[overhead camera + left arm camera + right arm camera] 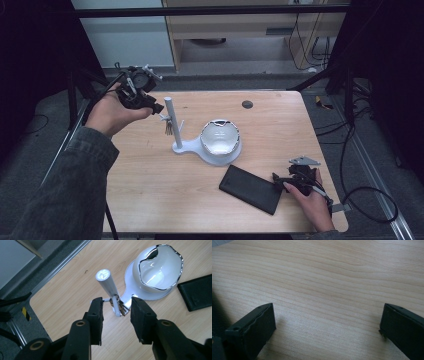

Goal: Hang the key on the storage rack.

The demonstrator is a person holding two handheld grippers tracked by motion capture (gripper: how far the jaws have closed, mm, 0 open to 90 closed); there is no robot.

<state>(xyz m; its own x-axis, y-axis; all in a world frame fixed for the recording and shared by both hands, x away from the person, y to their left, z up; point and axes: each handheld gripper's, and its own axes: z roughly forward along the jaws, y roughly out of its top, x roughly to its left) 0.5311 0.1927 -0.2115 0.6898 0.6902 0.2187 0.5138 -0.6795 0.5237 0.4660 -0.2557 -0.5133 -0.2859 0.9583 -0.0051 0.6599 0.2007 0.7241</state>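
A light wooden desk [150, 175] with rounded corners is seen from above. At the far left corner, a person's left hand [107, 114], in a dark grey sleeve [70, 190], holds the left gripper [156, 107] in the air just beside the top of a white stand. In the left gripper view its two black jaws are parted, with nothing pressed between them; the gap frames a small bunch of keys [120, 308]. The keys hang from a short side peg on the white post [170, 122], which rises upright from a flat white base [187, 146] near the middle of the desk. On the right end of that same base sits a glossy white bowl [220, 136] with a wavy, dark-edged rim, open side up. Nearer the front edge and right of centre, a flat black rectangular case [251, 189] lies askew on the wood; no brand, label or writing can be read on it or on anything else. At the front right corner, the person's right hand [312, 202] rests the right gripper [278, 180] low on the desk, its tips just beside the case's right end. In the right gripper view its jaws stand wide apart over bare wood grain, holding nothing. A small dark round cap [247, 104] sits in the desk near the far edge.
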